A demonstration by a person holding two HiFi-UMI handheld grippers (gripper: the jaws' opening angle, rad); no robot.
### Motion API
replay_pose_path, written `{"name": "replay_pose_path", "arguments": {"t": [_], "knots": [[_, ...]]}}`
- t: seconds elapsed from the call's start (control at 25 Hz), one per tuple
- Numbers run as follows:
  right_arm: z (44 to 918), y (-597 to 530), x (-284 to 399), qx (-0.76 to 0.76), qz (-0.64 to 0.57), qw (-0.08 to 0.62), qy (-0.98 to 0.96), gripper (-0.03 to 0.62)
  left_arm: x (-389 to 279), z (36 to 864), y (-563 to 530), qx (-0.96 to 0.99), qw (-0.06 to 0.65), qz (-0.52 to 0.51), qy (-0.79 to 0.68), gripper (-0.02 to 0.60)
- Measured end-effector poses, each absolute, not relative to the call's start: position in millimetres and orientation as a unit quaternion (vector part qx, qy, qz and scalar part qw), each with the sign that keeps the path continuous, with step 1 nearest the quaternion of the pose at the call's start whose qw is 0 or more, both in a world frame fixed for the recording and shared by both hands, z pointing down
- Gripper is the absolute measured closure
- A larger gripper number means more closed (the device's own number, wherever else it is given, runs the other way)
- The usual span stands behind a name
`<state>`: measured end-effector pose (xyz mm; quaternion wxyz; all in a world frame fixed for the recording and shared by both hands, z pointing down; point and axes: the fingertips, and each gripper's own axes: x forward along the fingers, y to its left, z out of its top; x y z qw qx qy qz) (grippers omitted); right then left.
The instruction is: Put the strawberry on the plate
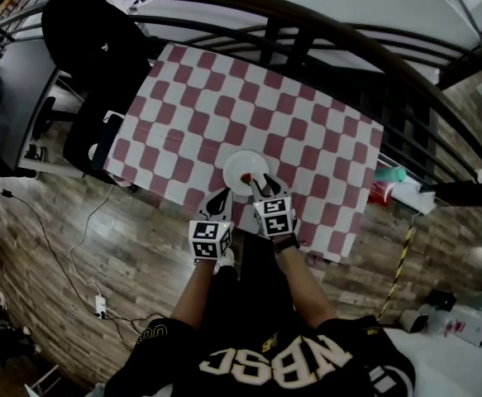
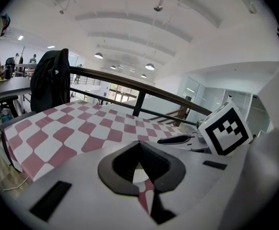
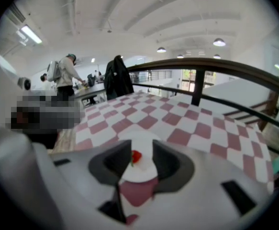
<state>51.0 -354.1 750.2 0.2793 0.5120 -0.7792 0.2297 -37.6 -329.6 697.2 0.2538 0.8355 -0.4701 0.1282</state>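
Right now the strawberry lies on the white plate, a little toward the plate's left side. The plate sits near the front edge of the red-and-white checked tablecloth, straight ahead of us. Our right gripper is at the plate's near rim with its jaws apart. In the right gripper view the strawberry shows in the gap between them, close to the left-hand jaw, and we cannot tell whether it touches that jaw. It rests on the plate, not lifted. Our left gripper hangs just beside the right one, at the table's near edge and left of the plate. In its own view its jaws meet at the tips with nothing between them.

Nothing lies on the cloth between the grippers and the plate. Off to the far left a black jacket is draped over a chair, well apart from the plate. A dark curved railing runs behind the table. Beyond the table's right edge we see a red thing and a teal thing that we cannot identify.
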Motion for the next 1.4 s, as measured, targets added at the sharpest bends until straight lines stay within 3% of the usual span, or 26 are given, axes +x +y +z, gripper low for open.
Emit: {"name": "replay_pose_path", "arguments": {"t": [0.12, 0.36, 0.56, 0.88, 1.4], "knots": [[711, -353, 56, 0.527, 0.224, 0.235, -0.785, 0.45, -35, 671, -334, 0.846, 0.237, 0.112, -0.464, 0.569], [628, -328, 54, 0.552, 0.183, 0.175, -0.795, 0.545, -43, 618, -330, 0.86, 0.205, 0.085, -0.46, 0.569], [578, -308, 44, 0.562, 0.153, 0.14, -0.801, 0.569, -40, 558, -324, 0.881, 0.152, 0.05, -0.446, 0.569], [519, -278, 24, 0.592, 0.1, 0.067, -0.797, 0.576, -57, 493, -297, 0.881, 0.065, 0.002, -0.469, 0.569], [505, -253, 23, 0.627, 0.08, 0.044, -0.774, 0.576, -59, 492, -274, 0.894, 0.067, -0.005, -0.442, 0.569]]}}
